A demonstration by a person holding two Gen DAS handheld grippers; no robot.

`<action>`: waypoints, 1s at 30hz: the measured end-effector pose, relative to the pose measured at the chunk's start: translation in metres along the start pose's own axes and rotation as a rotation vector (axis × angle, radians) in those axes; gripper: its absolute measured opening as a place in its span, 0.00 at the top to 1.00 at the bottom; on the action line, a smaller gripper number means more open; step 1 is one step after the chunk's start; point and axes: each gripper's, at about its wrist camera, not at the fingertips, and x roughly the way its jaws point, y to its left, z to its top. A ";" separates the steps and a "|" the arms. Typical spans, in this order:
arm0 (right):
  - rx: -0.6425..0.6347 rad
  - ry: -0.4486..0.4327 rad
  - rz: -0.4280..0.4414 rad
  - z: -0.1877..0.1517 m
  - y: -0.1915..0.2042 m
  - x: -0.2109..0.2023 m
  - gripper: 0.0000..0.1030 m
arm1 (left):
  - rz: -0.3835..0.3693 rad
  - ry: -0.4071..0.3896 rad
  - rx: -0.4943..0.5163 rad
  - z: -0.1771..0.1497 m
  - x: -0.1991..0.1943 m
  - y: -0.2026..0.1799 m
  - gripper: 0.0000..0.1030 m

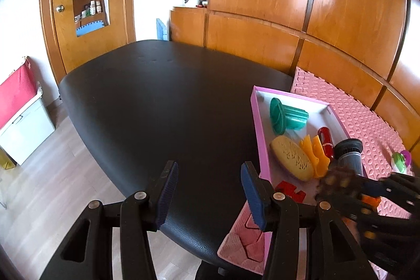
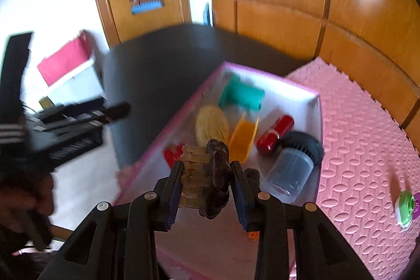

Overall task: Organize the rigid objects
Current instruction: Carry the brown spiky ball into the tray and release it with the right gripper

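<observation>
**Desk:** What is the right gripper [image 2: 207,190] carrying?

**Photographer:** Its fingers are closing partway around a brown hair clip [image 2: 210,180], pinching it while hanging above the near end of the pink box [image 2: 294,87]. Ahead of the fingertips, inside the box, a green cup [image 2: 242,95], a yellow sponge [image 2: 211,123], an orange piece [image 2: 242,139], a red capsule [image 2: 274,134] and a dark-lidded jar [image 2: 291,169] are lying close together.

**Desk:** And the left gripper [image 1: 208,190]?

**Photographer:** It is hovering over the black tabletop [image 1: 168,106], fingers standing half open and gripping nothing, the box just to their right.

**Desk:** What could be going wrong?

**Photographer:** The clip is sitting crookedly between the pads, so it may be slipping or twisting loose. Let go too early, it could be bouncing off the jar or the box wall onto the pink mat [image 2: 367,127]. A green-and-white toy [image 2: 405,206] is waiting there, well right of the fingers.
</observation>
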 end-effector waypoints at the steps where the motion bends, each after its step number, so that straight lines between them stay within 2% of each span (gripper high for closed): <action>1: 0.001 0.011 -0.015 0.000 -0.002 0.008 0.66 | -0.004 0.005 0.002 -0.001 0.001 -0.001 0.51; 3: 0.033 -0.016 0.007 0.003 -0.008 0.010 0.66 | -0.011 0.009 0.009 -0.002 0.003 -0.003 0.51; 6: 0.036 -0.035 -0.049 0.010 -0.012 0.016 0.66 | -0.019 0.017 0.013 -0.004 0.004 -0.006 0.51; 11: 0.097 -0.043 -0.044 0.016 -0.019 0.018 0.65 | -0.022 0.025 0.023 -0.006 0.005 -0.010 0.51; 24: 0.164 -0.029 -0.019 0.010 -0.027 0.018 0.65 | -0.024 0.024 0.033 -0.008 0.004 -0.011 0.48; 30: 0.191 -0.018 -0.007 0.007 -0.029 0.016 0.61 | -0.028 0.012 0.041 -0.007 -0.001 -0.014 0.47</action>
